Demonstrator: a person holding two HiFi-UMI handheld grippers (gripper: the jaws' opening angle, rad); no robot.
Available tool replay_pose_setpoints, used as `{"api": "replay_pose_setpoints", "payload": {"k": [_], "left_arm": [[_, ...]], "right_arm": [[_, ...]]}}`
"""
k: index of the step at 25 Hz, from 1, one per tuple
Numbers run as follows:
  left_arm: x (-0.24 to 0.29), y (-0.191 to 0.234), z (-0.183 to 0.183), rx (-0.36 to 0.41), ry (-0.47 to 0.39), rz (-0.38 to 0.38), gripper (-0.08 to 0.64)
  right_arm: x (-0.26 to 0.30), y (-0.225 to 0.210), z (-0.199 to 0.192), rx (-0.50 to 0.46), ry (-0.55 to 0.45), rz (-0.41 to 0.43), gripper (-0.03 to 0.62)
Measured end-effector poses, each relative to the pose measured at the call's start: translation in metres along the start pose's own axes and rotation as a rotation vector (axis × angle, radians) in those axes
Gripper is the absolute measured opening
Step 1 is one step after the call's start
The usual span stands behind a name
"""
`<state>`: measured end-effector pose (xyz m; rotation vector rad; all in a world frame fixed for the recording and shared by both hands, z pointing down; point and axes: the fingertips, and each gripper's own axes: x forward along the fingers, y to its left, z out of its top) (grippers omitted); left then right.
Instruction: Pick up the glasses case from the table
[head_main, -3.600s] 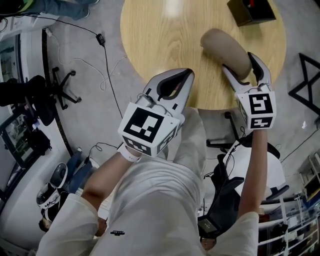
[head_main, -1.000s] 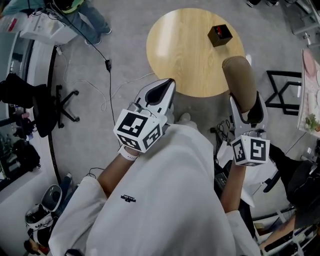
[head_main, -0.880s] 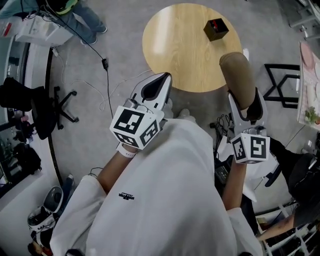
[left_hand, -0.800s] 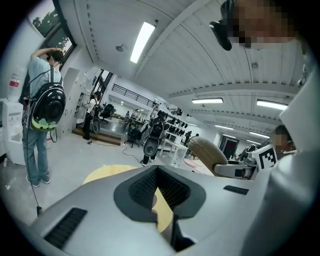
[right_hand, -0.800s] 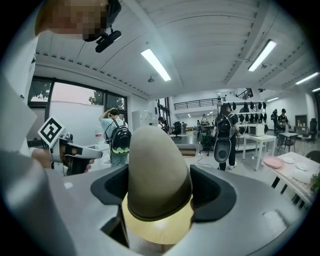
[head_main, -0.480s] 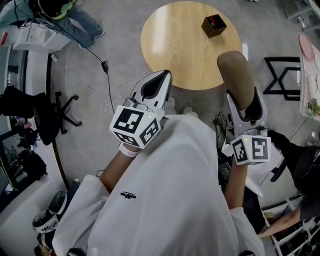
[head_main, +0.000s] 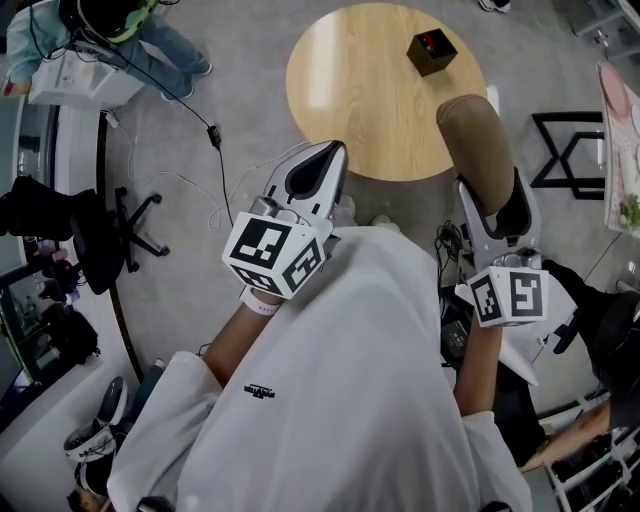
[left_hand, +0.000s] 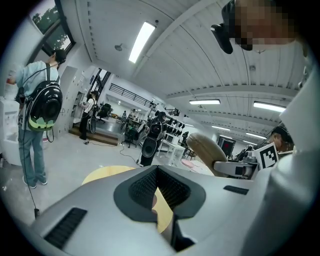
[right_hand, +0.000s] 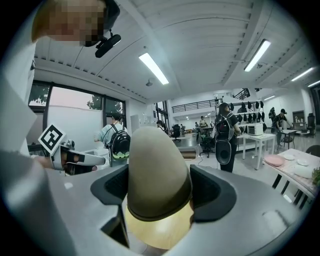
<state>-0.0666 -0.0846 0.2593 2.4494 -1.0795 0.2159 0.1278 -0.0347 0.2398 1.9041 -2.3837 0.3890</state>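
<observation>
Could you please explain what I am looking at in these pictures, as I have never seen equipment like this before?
There is no robot here. A person in a white shirt holds a two-jaw tool in each hand, and the cubes with black-and-white squares are parts of those tools. One picture comes from a camera on the person's head, looking steeply down. The other two come from cameras riding on each tool, looking along its jaws. Below is a round light wooden table with a small black box on it. The right gripper has its jaws closed on a tan oval glasses case, held up off the table. The left gripper has its jaws together with nothing between them.
</observation>
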Motion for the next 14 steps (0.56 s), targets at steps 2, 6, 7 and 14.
{"api": "replay_pose_setpoints", "payload": {"k": [2, 6, 7, 14], "left_arm": [[0.0, -0.0009, 0.0, 0.001, -0.001, -0.003, 0.008], [-0.0006, -0.0008, 0.0014, 0.002, 0.0, -0.006, 0.008], [-0.0005, -0.0009, 0.0012, 0.002, 0.0, -0.006, 0.008], [-0.002, -0.0025, -0.0041, 0.0, 0.006, -0.011, 0.008]], "right_arm": [[-0.0008, -0.0006, 0.0002, -0.002, -0.001, -0.002, 0.379], [-0.001, 0.0003, 0.0018, -0.002, -0.003, -0.005, 0.379], [-0.0012, 0.0001, 0.0016, -0.001, -0.003, -0.006, 0.379], [-0.0045, -0.0003, -0.0004, -0.001, -0.006, -0.013, 0.379]]}}
